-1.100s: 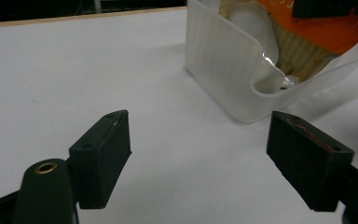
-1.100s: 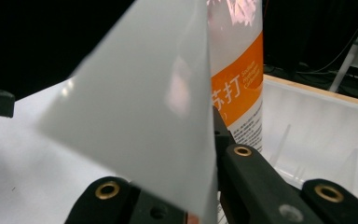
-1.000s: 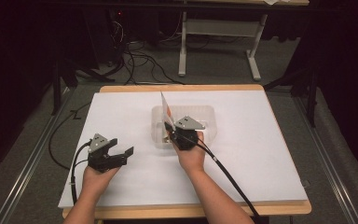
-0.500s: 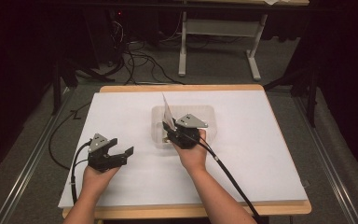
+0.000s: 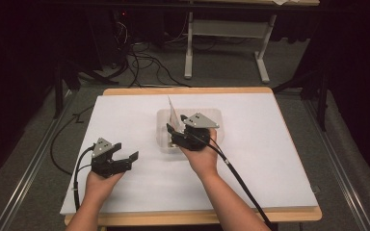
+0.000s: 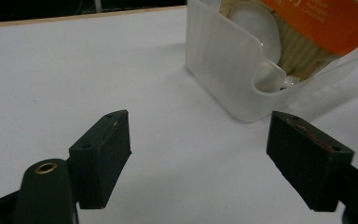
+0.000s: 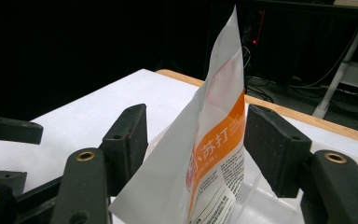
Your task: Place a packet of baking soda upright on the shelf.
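The right gripper (image 5: pixel 173 131) hangs over the clear plastic tub (image 5: pixel 213 115) that sits near the middle of the white sheet (image 5: pixel 279 159) covering the table (image 5: pixel 125 91). Its jaws have just been opening and now stand wide. In the right gripper view the white-and-orange packet (image 7: pixel 214 154) stands upright between the two black pads (image 7: pixel 272 149), its pointed top corner rising above them; a visible gap separates the packet from the right-hand pad, while the left-hand pad (image 7: pixel 130 140) lies very close to the packet's edge, and whether it brushes the film there cannot be settled from this angle. Neither pad presses on the packet. The packet's lower part is inside the tub, and in the high view its tip (image 5: pixel 172 109) leans up and out over the tub's left rim. The left gripper (image 5: pixel 125 161) rests low over the sheet, well apart from the tub and to its left. Its jaws are spread wide with nothing between them, bare sheet showing in the gap (image 6: pixel 200 154). In the left gripper view the tub's ribbed wall (image 6: pixel 223 60) is ahead and to the right, with the orange packet and pale round items (image 6: pixel 256 28) inside it.
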